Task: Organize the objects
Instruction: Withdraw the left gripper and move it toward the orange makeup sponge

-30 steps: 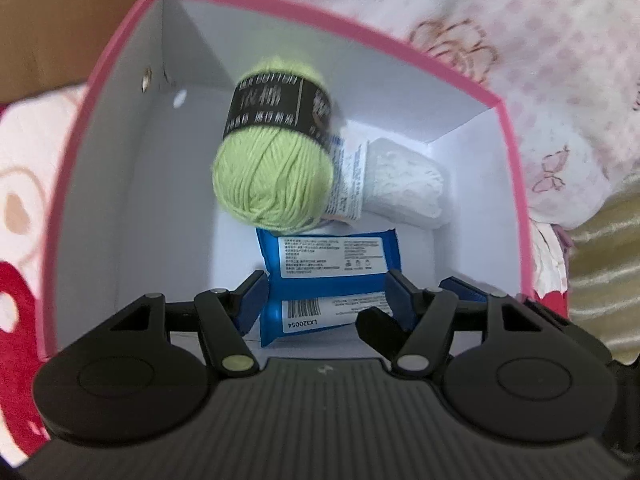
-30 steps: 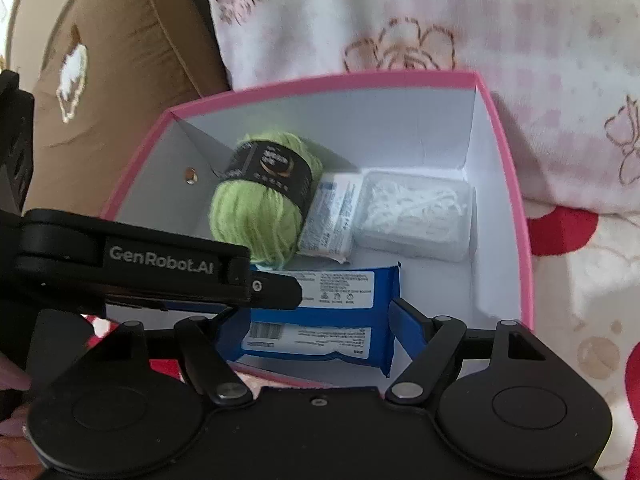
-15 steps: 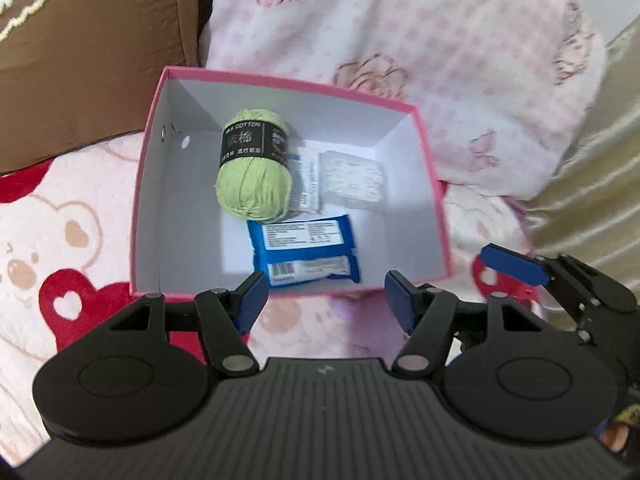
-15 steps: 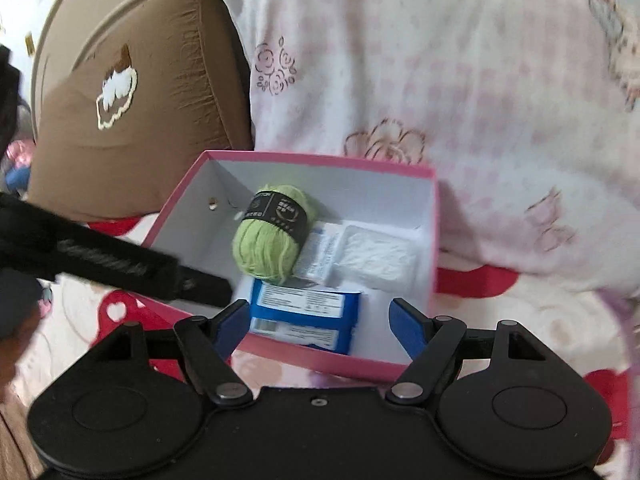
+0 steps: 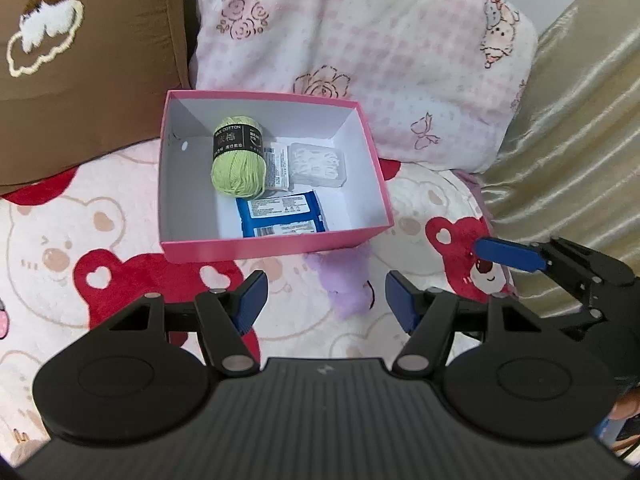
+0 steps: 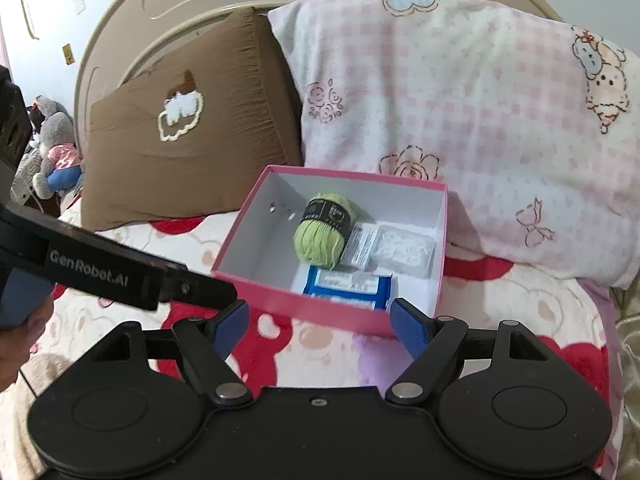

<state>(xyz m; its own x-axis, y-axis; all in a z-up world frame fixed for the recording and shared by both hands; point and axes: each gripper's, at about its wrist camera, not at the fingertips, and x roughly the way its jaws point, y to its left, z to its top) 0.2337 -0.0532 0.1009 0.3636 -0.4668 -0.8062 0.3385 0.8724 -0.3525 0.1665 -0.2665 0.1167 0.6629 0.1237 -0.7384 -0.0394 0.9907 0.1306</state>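
Note:
A pink box (image 5: 276, 246) (image 6: 304, 308) with a white inside sits on the bed. In it lie a green yarn ball (image 5: 239, 160) (image 6: 320, 236), a blue wipes pack (image 5: 282, 218) (image 6: 348, 286), a clear plastic case of white bits (image 5: 318, 159) (image 6: 406, 249) and a small white packet (image 5: 277, 166) (image 6: 360, 246). My left gripper (image 5: 326, 300) is open and empty, in front of the box. My right gripper (image 6: 320, 322) is open and empty, also in front of the box. One of the right gripper's blue fingers (image 5: 508, 255) shows at the right of the left wrist view.
The box rests on a bear-print blanket (image 5: 60, 248) (image 6: 320, 344). A brown pillow (image 5: 80, 60) (image 6: 188, 152) and a pink checked pillow (image 5: 360, 40) (image 6: 480, 120) stand behind it. A beige quilt (image 5: 560, 140) lies to the right. Plush toys (image 6: 52, 152) sit far left.
Both grippers have pulled back and up from the box. A second ago the left fingers were inside it above the wipes pack; now the whole box shows farther away.

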